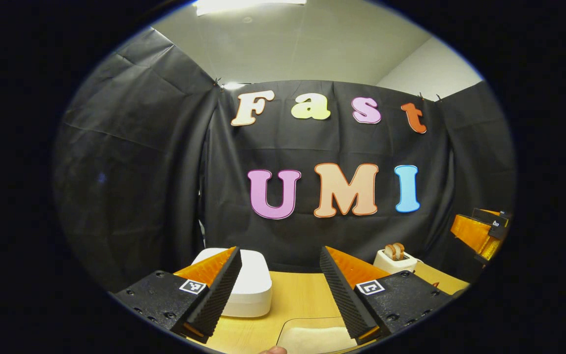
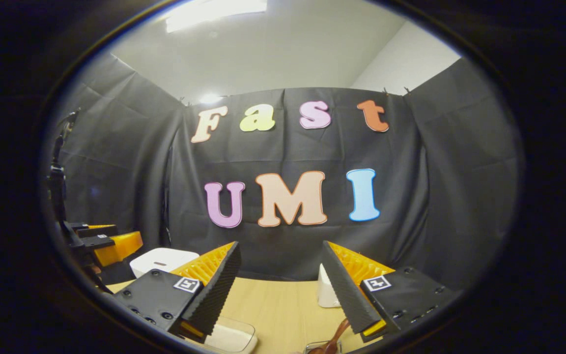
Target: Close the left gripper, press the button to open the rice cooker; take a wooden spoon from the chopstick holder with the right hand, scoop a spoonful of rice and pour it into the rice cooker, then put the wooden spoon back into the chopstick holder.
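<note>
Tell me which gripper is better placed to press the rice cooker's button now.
Left. In the left gripper view the white rice cooker, lid down, sits just beyond the left gripper, whose jaws are open. From the right gripper it lies off to the side.

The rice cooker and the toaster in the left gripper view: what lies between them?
In the left gripper view, bare wooden table lies between the rice cooker and the toaster. The left gripper, its fingers apart, frames that stretch.

The left gripper hovered with its jaws spread apart and nothing between them above a wooden table. The white rice cooker sat far left, a toaster far right, and the other gripper at the right edge.
</note>
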Demonstrator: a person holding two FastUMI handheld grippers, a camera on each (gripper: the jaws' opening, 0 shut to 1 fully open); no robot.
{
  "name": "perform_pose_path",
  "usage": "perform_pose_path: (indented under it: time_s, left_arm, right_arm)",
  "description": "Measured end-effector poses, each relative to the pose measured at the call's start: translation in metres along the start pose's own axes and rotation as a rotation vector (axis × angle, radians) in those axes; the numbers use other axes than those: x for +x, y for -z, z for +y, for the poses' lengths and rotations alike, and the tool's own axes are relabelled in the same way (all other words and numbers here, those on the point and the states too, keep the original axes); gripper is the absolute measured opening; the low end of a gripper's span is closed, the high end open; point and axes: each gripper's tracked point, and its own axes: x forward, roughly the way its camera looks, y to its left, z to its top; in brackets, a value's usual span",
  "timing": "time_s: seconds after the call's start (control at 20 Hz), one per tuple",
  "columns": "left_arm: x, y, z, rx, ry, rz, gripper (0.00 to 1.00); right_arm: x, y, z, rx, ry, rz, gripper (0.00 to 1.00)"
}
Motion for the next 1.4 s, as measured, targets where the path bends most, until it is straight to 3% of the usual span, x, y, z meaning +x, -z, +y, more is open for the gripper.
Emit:
perform_pose_path:
  time_s: [0.65,0.95,1.0,1.15,1.2,1.25,1.3,1.4]
  left_arm:
    - [0.003,-0.003,0.035,0.008,-0.054,0.006,0.96]
    - [0.005,-0.006,0.044,0.01,-0.057,0.001,0.93]
    - [0.008,-0.007,0.041,0.011,-0.044,-0.003,0.91]
    - [0.013,-0.003,0.038,0.007,-0.001,0.012,0.65]
    - [0.016,-0.003,0.04,0.004,0.0,0.013,0.64]
    - [0.018,-0.003,0.041,0.0,0.001,0.011,0.51]
    - [0.019,-0.002,0.044,0.002,-0.004,0.011,0.51]
    - [0.024,0.0,0.049,0.007,-0.012,0.011,0.38]
  right_arm:
    - [0.013,0.007,0.016,-0.013,-0.011,0.032,1.0]
    - [0.01,0.01,0.022,-0.015,-0.015,0.043,1.0]
    - [0.011,0.01,0.022,-0.016,-0.016,0.042,1.0]
    - [0.012,0.011,0.024,-0.018,-0.016,0.044,1.0]
    - [0.011,0.011,0.024,-0.019,-0.015,0.045,1.0]
    - [0.012,0.011,0.024,-0.022,-0.014,0.045,1.0]
    - [0.012,0.011,0.024,-0.024,-0.011,0.045,1.0]
    - [0.013,0.01,0.024,-0.024,-0.008,0.042,1.0]
